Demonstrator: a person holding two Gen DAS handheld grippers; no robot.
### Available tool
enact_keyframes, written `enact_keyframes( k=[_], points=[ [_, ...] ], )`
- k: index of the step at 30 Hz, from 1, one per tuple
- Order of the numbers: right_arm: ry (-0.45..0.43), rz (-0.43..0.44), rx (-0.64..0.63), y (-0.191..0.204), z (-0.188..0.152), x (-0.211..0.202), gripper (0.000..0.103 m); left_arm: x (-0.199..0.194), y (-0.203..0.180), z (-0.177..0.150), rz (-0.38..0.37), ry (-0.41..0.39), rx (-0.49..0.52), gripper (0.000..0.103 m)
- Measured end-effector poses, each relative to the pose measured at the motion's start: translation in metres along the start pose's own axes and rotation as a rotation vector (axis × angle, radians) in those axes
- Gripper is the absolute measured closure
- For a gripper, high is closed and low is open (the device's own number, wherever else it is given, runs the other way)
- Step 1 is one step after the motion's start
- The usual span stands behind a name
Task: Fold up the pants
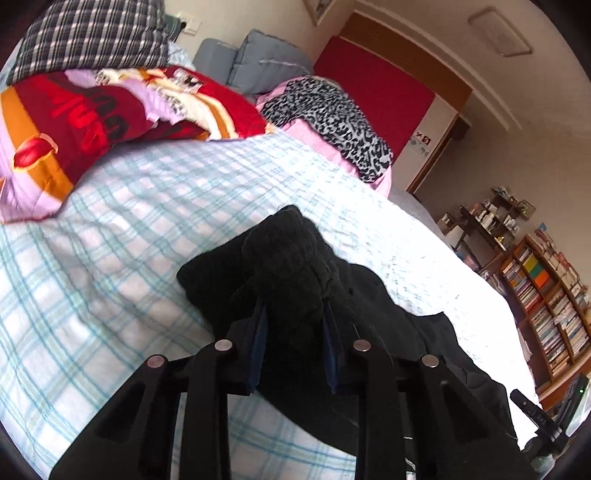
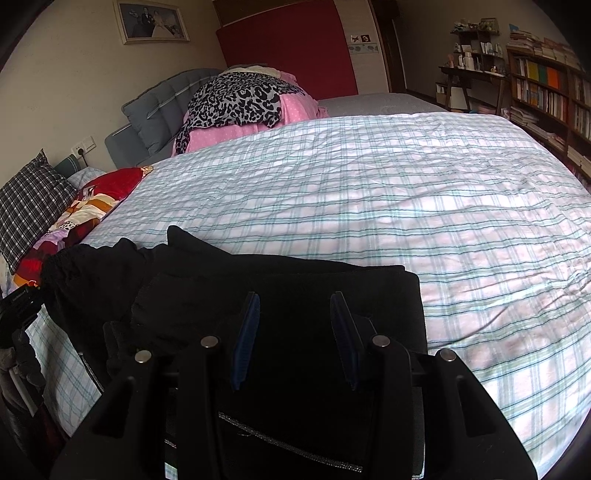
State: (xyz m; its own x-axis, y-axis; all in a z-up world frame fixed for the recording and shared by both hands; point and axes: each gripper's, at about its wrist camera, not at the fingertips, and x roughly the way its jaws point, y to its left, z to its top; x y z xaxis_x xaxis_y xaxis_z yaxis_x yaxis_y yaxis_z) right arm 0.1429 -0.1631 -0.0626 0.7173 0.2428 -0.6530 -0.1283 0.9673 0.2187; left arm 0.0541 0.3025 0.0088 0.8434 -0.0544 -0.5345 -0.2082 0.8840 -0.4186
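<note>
The black pants (image 1: pixel 288 251) lie on the checked bedspread (image 1: pixel 129 229) near the bed's front edge. My left gripper (image 1: pixel 293 325) is shut on a bunched-up hump of the black fabric, which bulges up between and beyond its blue pads. In the right wrist view the pants (image 2: pixel 295 284) lie as a flat folded slab, with the gathered waistband (image 2: pixel 74 258) at the left. My right gripper (image 2: pixel 295 339) stands over this slab with its jaws apart. The cloth runs flat and unbunched under and past both fingers, so it looks open.
A red and purple quilt (image 1: pixel 92 118) and a checked pillow (image 1: pixel 92 33) lie at the head end. A leopard-print cloth on pink bedding (image 2: pixel 240 99) sits at the far side. Bookshelves (image 2: pixel 546 88) and a small desk (image 2: pixel 472 74) line the wall beyond the bed.
</note>
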Motion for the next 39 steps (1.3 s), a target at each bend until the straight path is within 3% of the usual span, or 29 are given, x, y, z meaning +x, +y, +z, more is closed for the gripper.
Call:
enact_keyframes(
  k=[2,6,8,10,12,16,21,23,25,31,34,39],
  points=[
    [0.004,0.003,0.0,0.0,0.0,0.002,0.062,0.002,-0.003,0.007,0.016,-0.014,0.026,0.077],
    [-0.002,0.009,0.002,-0.001,-0.001,0.001,0.062,0.03,0.02,-0.001,0.094,0.099,-0.031,0.076],
    [-0.002,0.006,0.004,-0.004,-0.002,0.001,0.062,0.033,0.03,-0.011,0.1,0.126,-0.056,0.071],
    [0.0,0.002,0.004,-0.005,-0.002,0.001,0.062,0.029,0.037,-0.014,0.077,0.122,-0.096,0.051],
    [-0.001,0.004,0.006,-0.006,-0.001,0.001,0.062,0.027,0.043,-0.013,0.047,0.126,-0.124,0.04],
    [-0.006,0.016,0.01,-0.005,-0.003,0.001,0.062,0.034,0.037,-0.011,0.037,0.158,-0.1,0.027],
    [0.001,0.024,0.005,-0.002,-0.007,0.002,0.062,0.05,0.031,-0.007,0.024,0.193,-0.108,0.025],
    [0.003,0.025,0.002,-0.001,-0.009,0.001,0.062,0.052,0.033,-0.005,0.017,0.19,-0.133,0.032],
    [0.006,0.026,0.003,0.0,-0.01,0.001,0.062,0.051,0.035,-0.004,0.006,0.183,-0.154,0.049],
    [0.023,0.054,-0.018,0.01,-0.017,0.004,0.062,0.037,0.029,-0.003,-0.05,0.133,-0.16,0.077],
    [0.02,0.062,-0.04,0.017,-0.02,0.003,0.062,0.028,0.018,0.002,-0.064,0.105,-0.141,0.083],
    [0.012,0.075,-0.022,0.014,-0.022,-0.001,0.062,0.014,-0.012,0.01,-0.036,0.053,-0.054,0.084]
  ],
)
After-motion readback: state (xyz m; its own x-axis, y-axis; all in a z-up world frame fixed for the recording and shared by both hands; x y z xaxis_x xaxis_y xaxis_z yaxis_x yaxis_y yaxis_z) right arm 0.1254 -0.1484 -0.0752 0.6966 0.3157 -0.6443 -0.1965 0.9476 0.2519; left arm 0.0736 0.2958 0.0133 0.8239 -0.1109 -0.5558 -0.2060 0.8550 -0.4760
